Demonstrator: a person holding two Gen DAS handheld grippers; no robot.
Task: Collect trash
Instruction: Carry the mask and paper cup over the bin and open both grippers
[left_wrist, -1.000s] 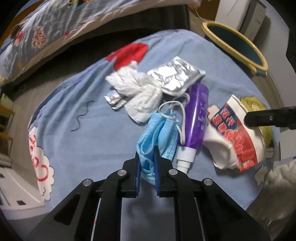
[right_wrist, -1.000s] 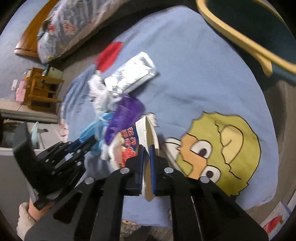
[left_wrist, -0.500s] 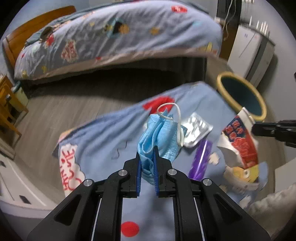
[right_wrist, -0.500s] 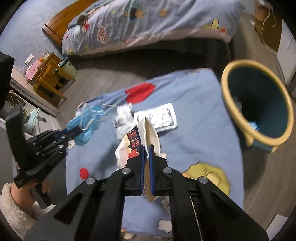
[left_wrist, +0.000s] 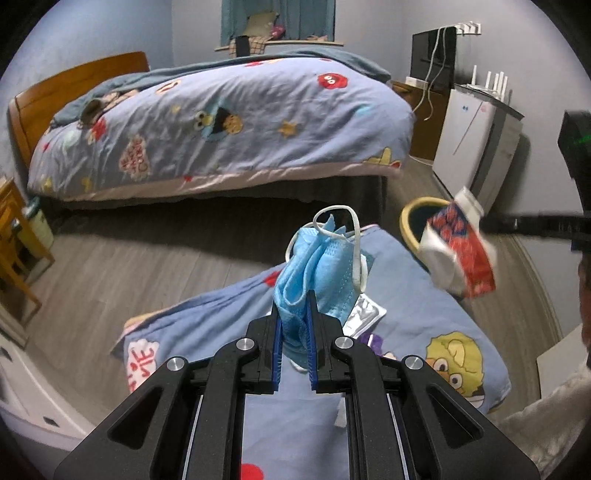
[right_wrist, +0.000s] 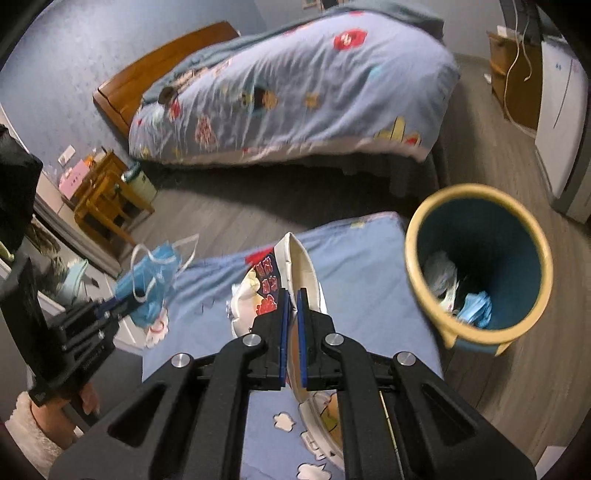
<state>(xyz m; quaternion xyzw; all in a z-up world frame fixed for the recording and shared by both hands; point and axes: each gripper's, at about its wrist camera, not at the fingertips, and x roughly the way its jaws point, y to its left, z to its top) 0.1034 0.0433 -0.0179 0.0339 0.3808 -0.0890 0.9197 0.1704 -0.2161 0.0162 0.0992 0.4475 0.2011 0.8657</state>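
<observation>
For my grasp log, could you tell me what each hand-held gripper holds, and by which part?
Left hand-held gripper: blue face mask, by its bunched lower folds. Right hand-held gripper: paper cup, by its rim wall.

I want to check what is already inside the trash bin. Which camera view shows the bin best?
The right wrist view shows the trash bin best: its whole yellow rim and the inside, with some trash at the bottom. In the left wrist view, the crushed paper cup in the right gripper covers most of it.
</observation>
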